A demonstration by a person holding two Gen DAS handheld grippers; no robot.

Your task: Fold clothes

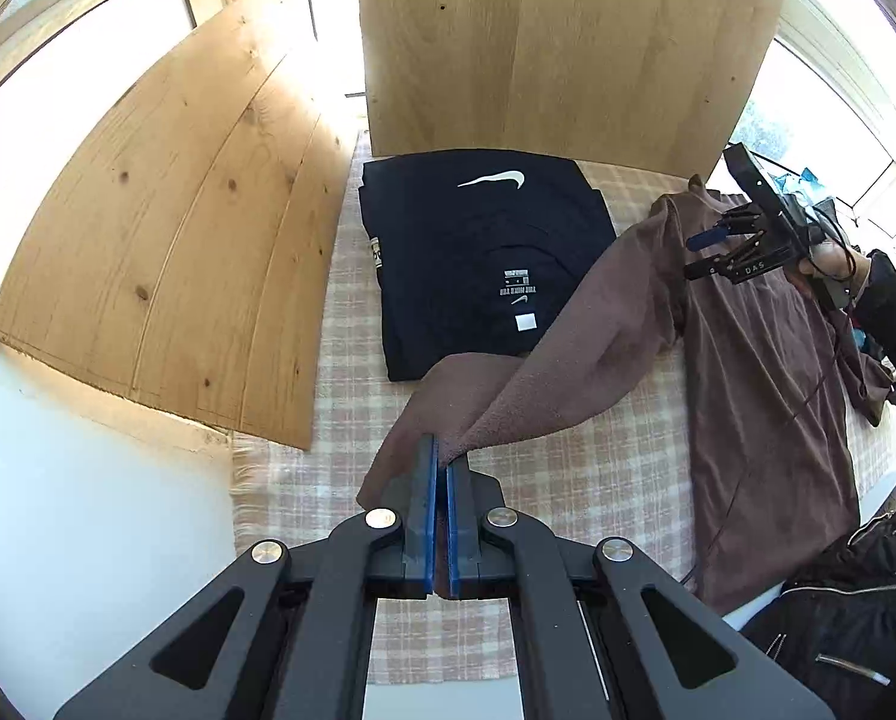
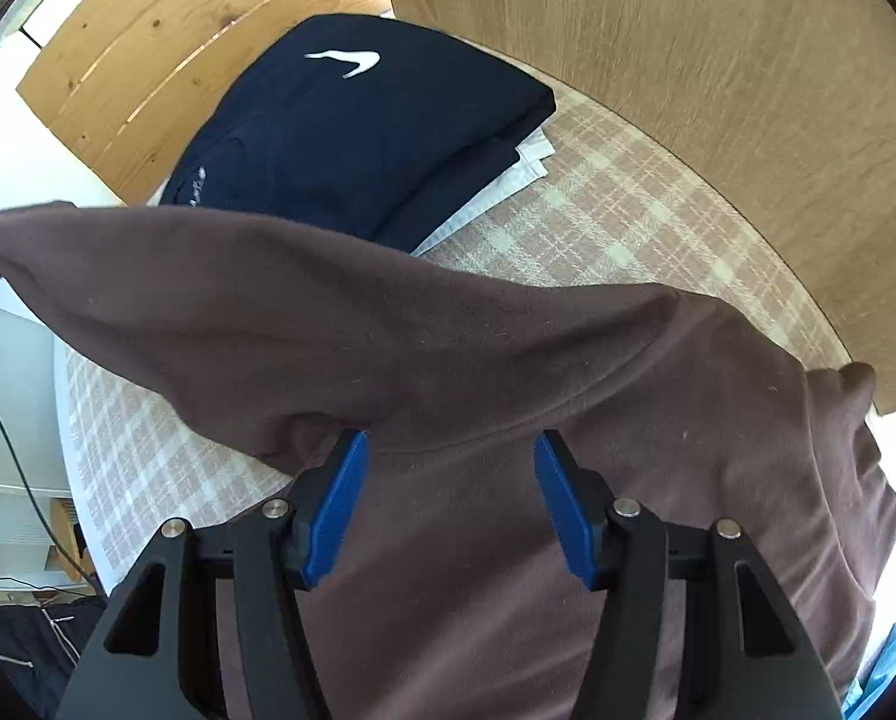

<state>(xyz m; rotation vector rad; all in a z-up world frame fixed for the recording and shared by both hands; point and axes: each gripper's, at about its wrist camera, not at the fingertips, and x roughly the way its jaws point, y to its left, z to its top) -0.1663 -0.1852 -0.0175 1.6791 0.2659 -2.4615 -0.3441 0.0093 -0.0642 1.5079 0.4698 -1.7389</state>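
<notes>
Folding now: we have the left gripper [image 1: 442,468] clamped on the brown top's sleeve [image 1: 568,372], lifted off the checked cloth [image 1: 568,480].
Right gripper [image 2: 451,462]: jaws apart, nothing held, over the brown top [image 2: 448,570].
Done: navy shirt [image 1: 484,252] folded behind.
Left: all brown-top folds.

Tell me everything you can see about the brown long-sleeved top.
The brown top looks like soft, fleecy fabric. Its body lies spread flat on the checked cloth, beside the folded navy shirt. One sleeve is lifted and stretched sideways, its end clamped in the shut left gripper. The open right gripper hovers over the body near the shoulder seam, gripping nothing.
</notes>
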